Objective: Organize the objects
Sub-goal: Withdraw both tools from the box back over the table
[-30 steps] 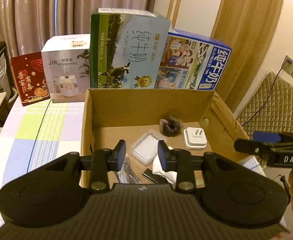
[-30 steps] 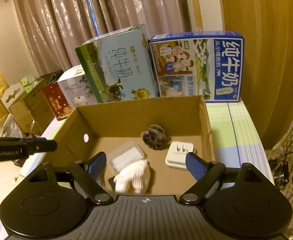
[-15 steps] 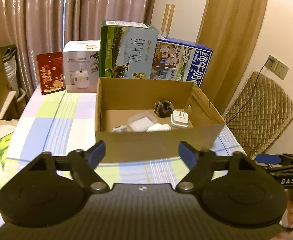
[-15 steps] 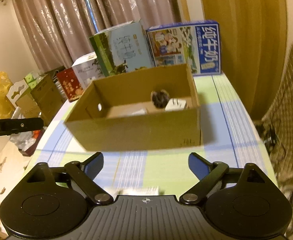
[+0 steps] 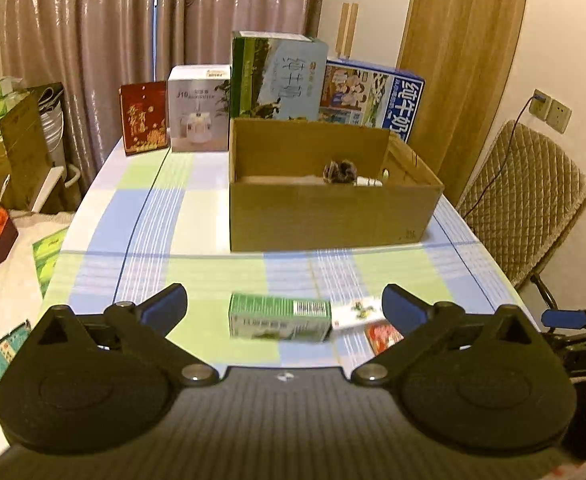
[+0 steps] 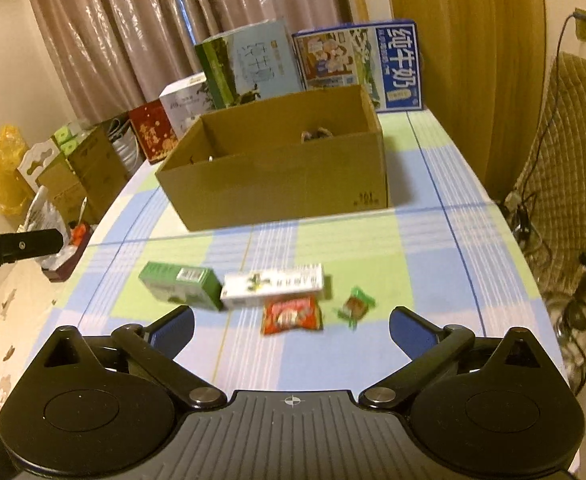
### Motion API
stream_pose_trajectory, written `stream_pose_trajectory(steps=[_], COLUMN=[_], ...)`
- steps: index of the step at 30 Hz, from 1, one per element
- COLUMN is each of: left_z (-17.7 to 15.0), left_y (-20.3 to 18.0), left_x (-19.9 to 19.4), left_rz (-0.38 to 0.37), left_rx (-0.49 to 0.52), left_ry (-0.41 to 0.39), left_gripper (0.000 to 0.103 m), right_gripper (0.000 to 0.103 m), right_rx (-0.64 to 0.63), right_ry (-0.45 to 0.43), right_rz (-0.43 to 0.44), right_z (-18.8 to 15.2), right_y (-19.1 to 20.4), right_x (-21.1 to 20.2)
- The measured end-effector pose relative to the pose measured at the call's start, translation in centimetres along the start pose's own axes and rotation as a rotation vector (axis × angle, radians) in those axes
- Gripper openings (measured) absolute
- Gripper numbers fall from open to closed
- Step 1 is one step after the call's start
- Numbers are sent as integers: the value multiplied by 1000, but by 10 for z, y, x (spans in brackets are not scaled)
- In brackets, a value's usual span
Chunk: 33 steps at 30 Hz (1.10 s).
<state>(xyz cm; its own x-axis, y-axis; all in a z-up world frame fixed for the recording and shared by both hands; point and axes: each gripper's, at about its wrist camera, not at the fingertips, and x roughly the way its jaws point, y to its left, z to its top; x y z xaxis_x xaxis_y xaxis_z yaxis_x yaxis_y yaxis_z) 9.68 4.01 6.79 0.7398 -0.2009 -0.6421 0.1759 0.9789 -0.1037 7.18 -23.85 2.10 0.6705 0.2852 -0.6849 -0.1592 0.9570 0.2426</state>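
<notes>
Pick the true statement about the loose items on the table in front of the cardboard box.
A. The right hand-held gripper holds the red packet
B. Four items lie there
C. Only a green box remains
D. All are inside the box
B: the right wrist view shows a green box, a white box, a red packet and a small candy on the tablecloth, before the cardboard box.

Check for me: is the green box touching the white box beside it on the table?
Touching, it appears. In the right wrist view the green box and the white box meet end to end with no tablecloth between them; the left wrist view agrees, though blurred.
</notes>
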Motion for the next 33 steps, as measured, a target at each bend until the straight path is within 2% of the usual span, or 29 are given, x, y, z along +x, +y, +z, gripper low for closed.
stream_pose_trajectory(steps=[12,33], left_z=[-40,-54], left_y=[-7,-20], left_x=[-13,-5], left_rz=[14,-40], left_rx=[22,37], left_ry=[45,71], left_gripper=[102,102], right_gripper=[101,101], right_rx=[-12,10], right_ry=[11,31], right_rz=[-8,-27], right_z=[-21,-28], right_y=[4,-4], right_x=[-10,-3])
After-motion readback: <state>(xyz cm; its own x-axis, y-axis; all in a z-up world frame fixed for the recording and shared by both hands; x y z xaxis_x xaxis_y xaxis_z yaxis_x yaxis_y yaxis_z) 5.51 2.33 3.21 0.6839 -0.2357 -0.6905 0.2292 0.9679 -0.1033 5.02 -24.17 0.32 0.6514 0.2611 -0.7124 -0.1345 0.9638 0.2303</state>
